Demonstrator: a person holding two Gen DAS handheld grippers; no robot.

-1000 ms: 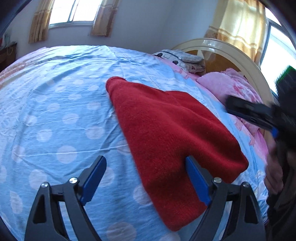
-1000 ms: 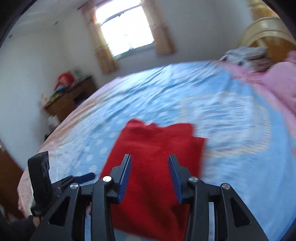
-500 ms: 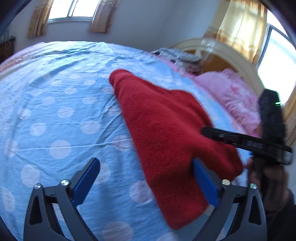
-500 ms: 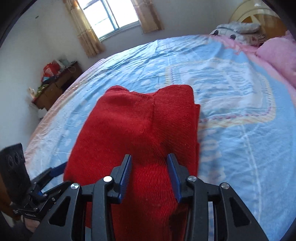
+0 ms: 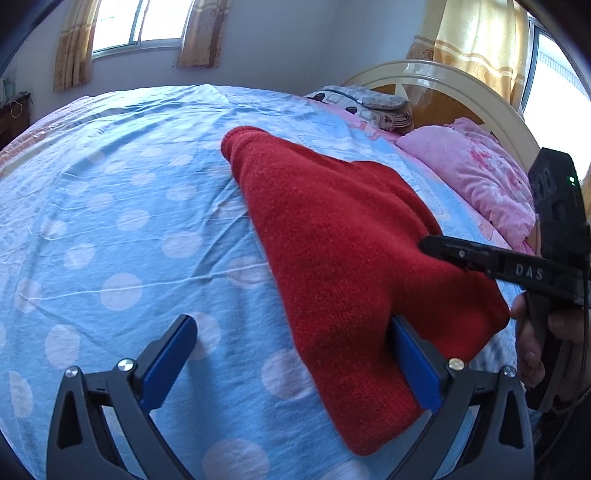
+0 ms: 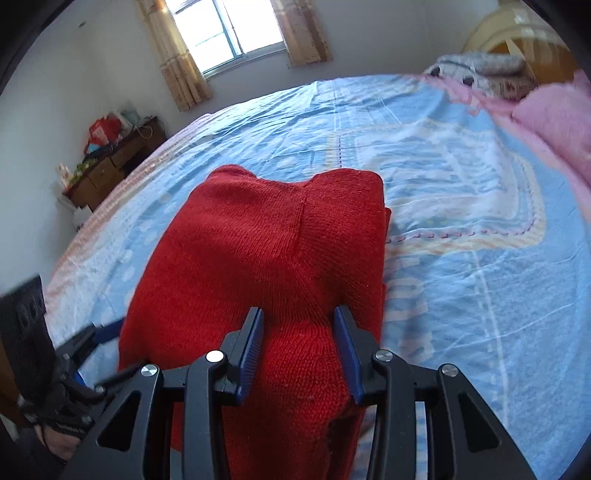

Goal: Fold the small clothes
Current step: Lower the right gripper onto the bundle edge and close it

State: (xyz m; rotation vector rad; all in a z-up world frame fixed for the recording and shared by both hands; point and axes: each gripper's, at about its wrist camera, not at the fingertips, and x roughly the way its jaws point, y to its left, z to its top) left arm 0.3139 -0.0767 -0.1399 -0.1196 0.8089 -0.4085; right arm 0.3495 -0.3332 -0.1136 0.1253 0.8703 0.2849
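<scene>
A folded red knitted garment (image 5: 340,236) lies on the blue dotted bedsheet (image 5: 110,229). My left gripper (image 5: 291,362) is wide open at the garment's near edge, its right finger (image 5: 413,365) tucked under the cloth and its left finger on the sheet. My right gripper (image 6: 299,347) has its jaws partly closed around a raised bunch of the same garment (image 6: 273,251); the cloth fills the gap. In the left wrist view the right gripper (image 5: 480,258) reaches onto the garment from the right.
A pink pillow (image 5: 476,181) and a patterned cushion (image 5: 369,107) lie by the curved headboard (image 5: 443,81). A wooden desk with clutter (image 6: 107,162) stands by the far wall, under a curtained window (image 6: 236,29).
The right gripper came down from above onto the garment and its jaws now hold a bunch of cloth. The left gripper shifted slightly, its right finger staying at the garment's edge.
</scene>
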